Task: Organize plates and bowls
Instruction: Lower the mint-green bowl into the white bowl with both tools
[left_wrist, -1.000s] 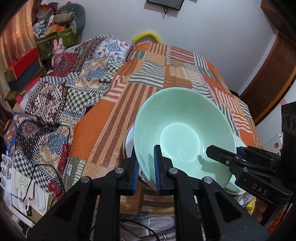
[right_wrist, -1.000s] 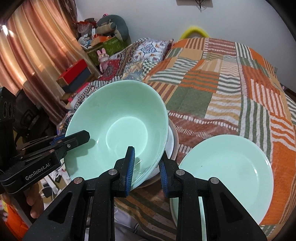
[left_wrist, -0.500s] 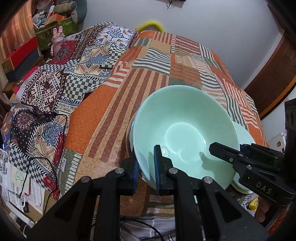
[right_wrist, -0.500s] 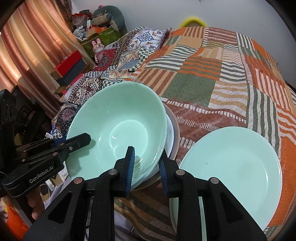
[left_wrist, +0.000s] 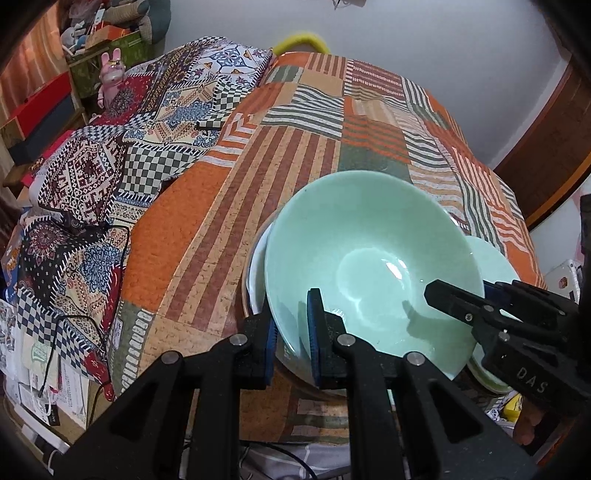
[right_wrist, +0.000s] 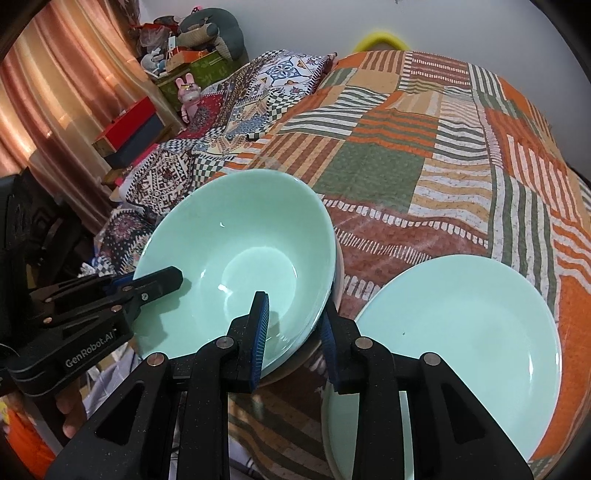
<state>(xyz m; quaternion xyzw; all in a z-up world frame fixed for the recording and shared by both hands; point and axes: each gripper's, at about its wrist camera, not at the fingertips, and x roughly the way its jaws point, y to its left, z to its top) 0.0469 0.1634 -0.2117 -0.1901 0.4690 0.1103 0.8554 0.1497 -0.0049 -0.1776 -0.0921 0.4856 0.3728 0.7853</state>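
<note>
Bowl (left_wrist: 373, 266) rim pinched by L tongs (left_wrist: 291, 332); R tongs (right_wrist: 295, 332) spread wider, straddling opposite rim; plate (right_wrist: 461, 332) beside.

- This is looking like a bedroom in a home: a wide bed (right_wrist: 424, 155) is filling most of both views, wearing an orange, green and cream patchwork bedspread (left_wrist: 295, 155).
- A second patterned quilt (left_wrist: 122, 155) is lying crumpled along the bed's left side.
- A pink toy rabbit (right_wrist: 188, 92) is sitting beside stacked boxes (right_wrist: 129, 129) and soft cushions (right_wrist: 210, 35) in the corner.
- Rust-coloured curtains (right_wrist: 48, 107) are hanging at the left.
- A brown wooden door (left_wrist: 554, 147) is showing against the plain white wall (left_wrist: 424, 44).
</note>
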